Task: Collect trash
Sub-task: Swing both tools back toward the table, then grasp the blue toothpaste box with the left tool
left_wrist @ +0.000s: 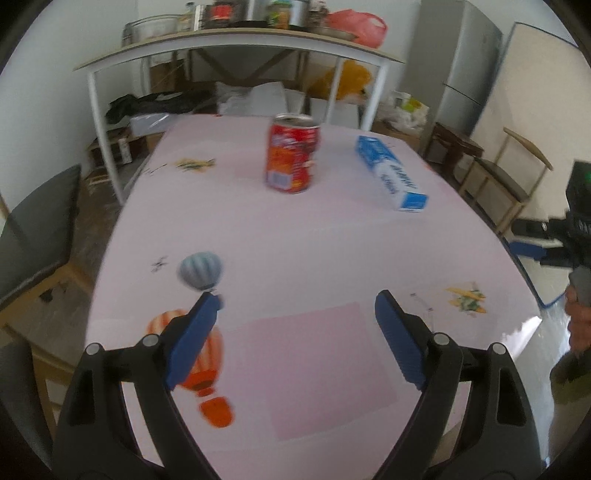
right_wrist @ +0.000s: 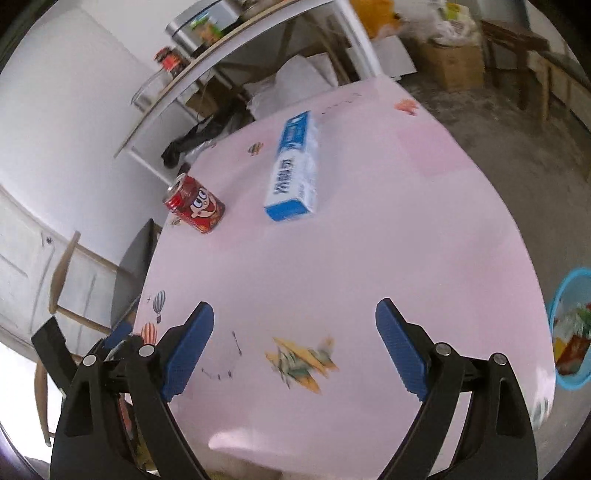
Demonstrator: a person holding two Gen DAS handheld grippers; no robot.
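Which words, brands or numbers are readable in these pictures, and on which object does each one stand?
None can be read with certainty.
Red can: a cartoon face; its lettering is too blurred, and so is the barcode patch seen from the left wrist.
Blue and white box: large blue characters on the side, too blurred to quote.
Jars on the shelf: labels too small.
Tablecloth: only drawings, no text.

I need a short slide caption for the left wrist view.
Left gripper, jaws open and empty, above a pink table holding a red can and a blue box.
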